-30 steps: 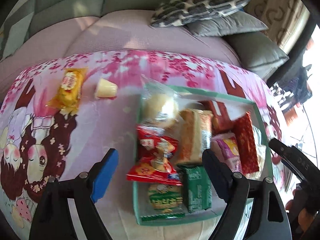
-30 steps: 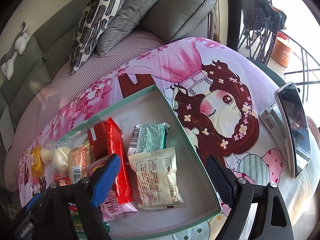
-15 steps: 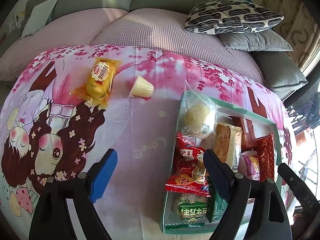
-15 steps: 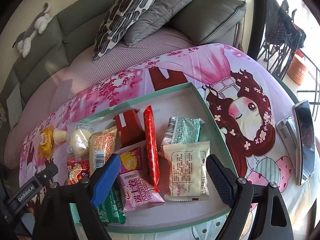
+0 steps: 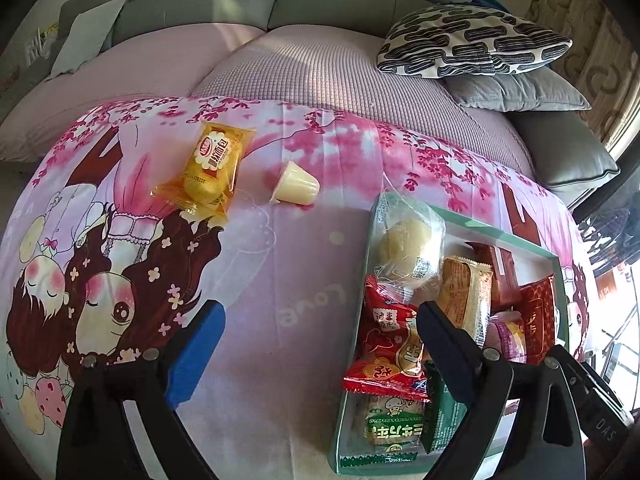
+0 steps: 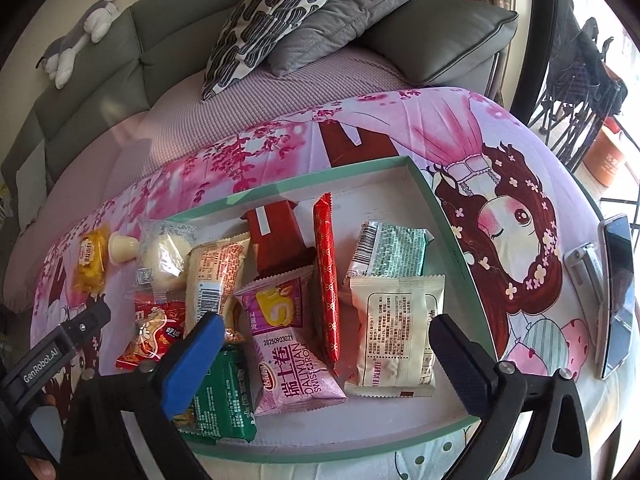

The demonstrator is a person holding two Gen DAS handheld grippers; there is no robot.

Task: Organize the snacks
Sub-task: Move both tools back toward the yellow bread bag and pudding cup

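Note:
A green-rimmed tray (image 6: 460, 256) on the pink cartoon tablecloth holds several wrapped snacks: a white packet (image 6: 396, 336), a long red bar (image 6: 326, 276), a pink Swiss roll (image 6: 292, 364). The tray rim also shows in the left wrist view (image 5: 516, 236). Outside it lie a yellow bread packet (image 5: 208, 168) and a small cream jelly cup (image 5: 296, 190). My left gripper (image 5: 316, 344) is open and empty above the cloth, left of the tray. My right gripper (image 6: 324, 356) is open and empty above the tray.
A clear-wrapped bun (image 5: 404, 240) overhangs the tray's left rim. A phone (image 6: 616, 296) and a stand lie at the table's right edge. A sofa with cushions (image 6: 280, 20) stands behind the table.
My left gripper has swung left and back from over the tray toward the yellow packet and jelly cup. My right gripper has pulled back and turned left over the tray. Both stayed open.

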